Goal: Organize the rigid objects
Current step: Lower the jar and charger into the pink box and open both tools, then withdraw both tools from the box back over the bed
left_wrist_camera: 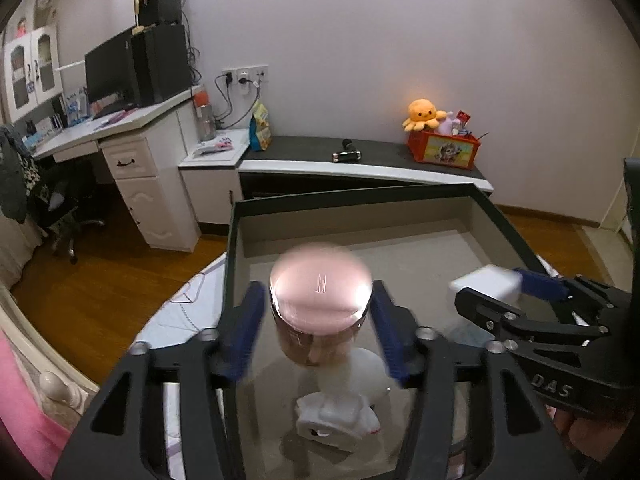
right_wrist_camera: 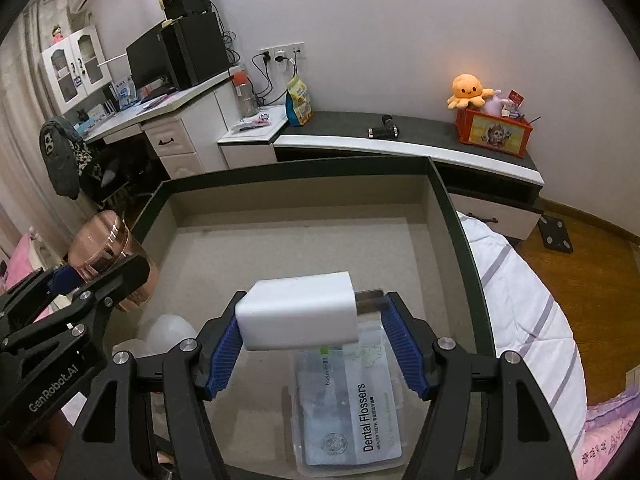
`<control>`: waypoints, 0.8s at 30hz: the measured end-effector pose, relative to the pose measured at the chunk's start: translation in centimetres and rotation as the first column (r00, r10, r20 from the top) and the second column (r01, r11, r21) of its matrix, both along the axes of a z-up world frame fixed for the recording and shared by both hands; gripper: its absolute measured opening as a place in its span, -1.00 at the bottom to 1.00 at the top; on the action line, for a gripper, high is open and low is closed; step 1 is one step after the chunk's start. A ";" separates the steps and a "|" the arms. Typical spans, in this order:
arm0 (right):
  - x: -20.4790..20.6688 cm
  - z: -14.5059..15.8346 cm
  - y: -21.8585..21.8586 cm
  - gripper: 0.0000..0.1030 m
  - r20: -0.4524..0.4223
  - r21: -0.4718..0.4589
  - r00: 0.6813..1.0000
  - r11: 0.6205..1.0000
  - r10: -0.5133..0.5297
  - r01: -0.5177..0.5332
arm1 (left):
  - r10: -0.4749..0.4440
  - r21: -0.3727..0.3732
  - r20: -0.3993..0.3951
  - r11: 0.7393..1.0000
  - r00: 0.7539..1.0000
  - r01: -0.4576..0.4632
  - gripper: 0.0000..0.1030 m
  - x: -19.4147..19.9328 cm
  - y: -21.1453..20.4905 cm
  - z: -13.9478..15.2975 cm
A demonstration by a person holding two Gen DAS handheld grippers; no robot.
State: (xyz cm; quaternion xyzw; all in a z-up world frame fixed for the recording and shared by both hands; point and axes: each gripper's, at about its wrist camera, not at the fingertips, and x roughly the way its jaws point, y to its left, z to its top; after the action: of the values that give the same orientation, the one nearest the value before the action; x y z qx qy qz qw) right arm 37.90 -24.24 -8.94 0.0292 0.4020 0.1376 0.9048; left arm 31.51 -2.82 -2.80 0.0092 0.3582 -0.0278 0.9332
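left gripper (left_wrist_camera: 320,312) closed on pink-lidded jar (left_wrist_camera: 320,292), held above tray (right_wrist_camera: 460,240) | right gripper (right_wrist_camera: 316,332) clamping white charger (right_wrist_camera: 298,314) over floss packet (right_wrist_camera: 348,408) | advice: lower both level, set on bare tray floor, apart from white toy (left_wrist_camera: 336,404), then release.

Far beyond the tongs' tips, an orange plush octopus (right_wrist_camera: 469,90) sits on a red toy crate (right_wrist_camera: 495,131) on a dark-topped low cabinet (right_wrist_camera: 420,130). Up and left of the tongs, a black monitor (right_wrist_camera: 150,60) stands on a white desk (right_wrist_camera: 176,112).
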 end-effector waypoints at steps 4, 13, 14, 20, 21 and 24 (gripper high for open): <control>-0.3 0.4 -0.7 0.63 0.002 0.028 1.000 0.999 -0.024 0.024 | 0.023 0.019 0.052 1.000 0.998 -0.024 0.89 -1.0 0.2 0.9; -3.4 2.0 -1.8 1.00 0.032 0.056 0.998 0.997 -0.060 0.058 | 0.050 -0.015 0.112 0.999 0.992 -0.049 0.99 -4.8 1.7 3.2; -4.1 2.2 -1.9 1.00 0.040 0.060 0.997 0.996 -0.067 0.065 | 0.052 -0.024 0.120 0.998 0.991 -0.049 0.99 -5.5 1.9 3.4; -8.6 3.5 -2.2 1.00 0.093 0.082 0.993 0.994 -0.075 0.067 | 0.050 -0.041 0.179 0.998 0.983 -0.043 0.99 -10.5 2.5 4.9; -9.5 3.7 -2.3 1.00 0.102 0.088 0.992 0.994 -0.076 0.067 | 0.047 -0.047 0.188 0.998 0.981 -0.039 0.99 -11.4 2.6 5.2; -12.0 4.6 -2.6 1.00 0.135 0.101 0.987 0.992 -0.086 0.073 | 0.044 -0.048 0.212 0.998 0.976 -0.035 1.00 -13.7 2.7 5.9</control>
State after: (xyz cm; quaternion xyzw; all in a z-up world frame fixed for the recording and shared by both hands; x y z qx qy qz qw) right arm 25.89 -26.83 -4.35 0.0789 0.3295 0.1221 0.9329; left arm 17.82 -0.10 3.07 -0.0155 0.2558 -0.0159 0.9665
